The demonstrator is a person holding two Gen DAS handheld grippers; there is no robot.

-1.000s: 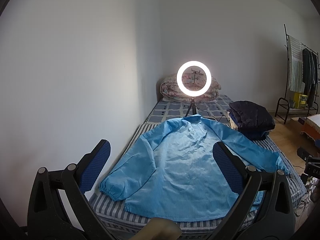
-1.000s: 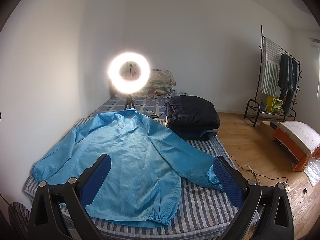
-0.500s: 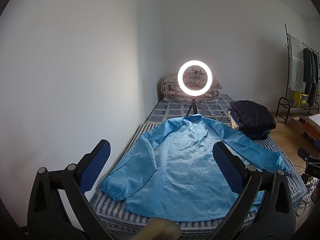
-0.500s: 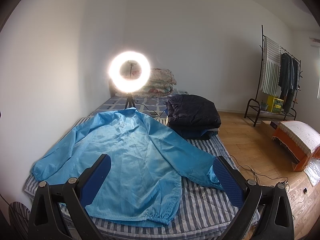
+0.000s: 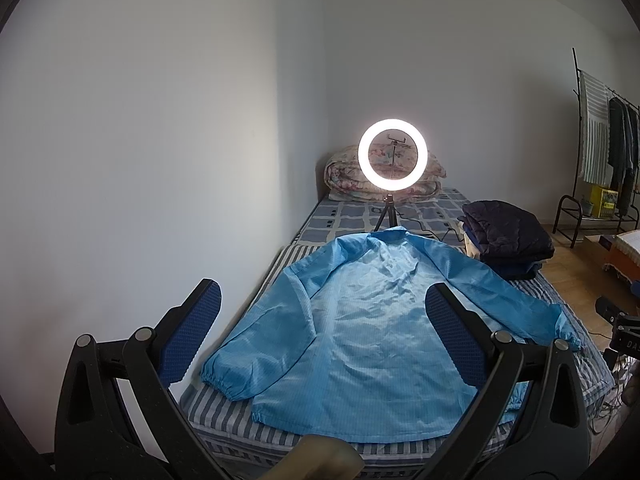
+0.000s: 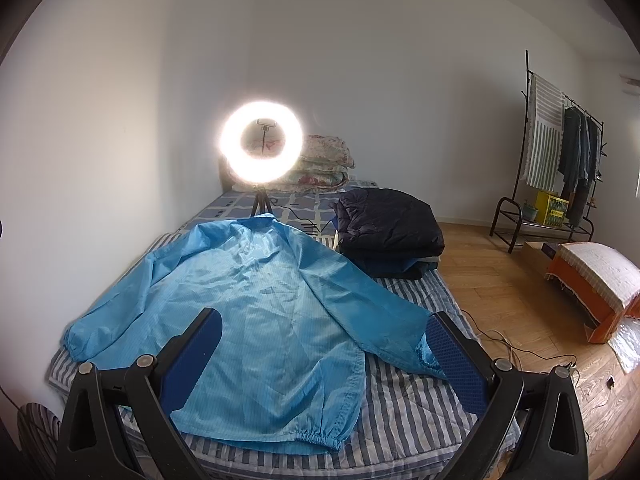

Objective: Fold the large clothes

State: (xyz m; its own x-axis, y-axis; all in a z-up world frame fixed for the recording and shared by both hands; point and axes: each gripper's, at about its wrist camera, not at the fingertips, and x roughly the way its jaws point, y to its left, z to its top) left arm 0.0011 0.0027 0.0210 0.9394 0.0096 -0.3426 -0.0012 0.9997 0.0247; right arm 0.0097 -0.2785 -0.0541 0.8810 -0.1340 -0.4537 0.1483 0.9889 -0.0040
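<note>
The jacket (image 5: 360,320) lies spread flat on the bed (image 6: 404,392) for folding; left tongs (image 5: 320,336) and right tongs (image 6: 324,360) hover above it, spread wide, empty.

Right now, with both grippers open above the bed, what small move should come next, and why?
Probably lower the right gripper onto the blue jacket's right cuff. The jacket lies flat, sleeves spread and unfolded, and that cuff sits beside its right finger.
</note>
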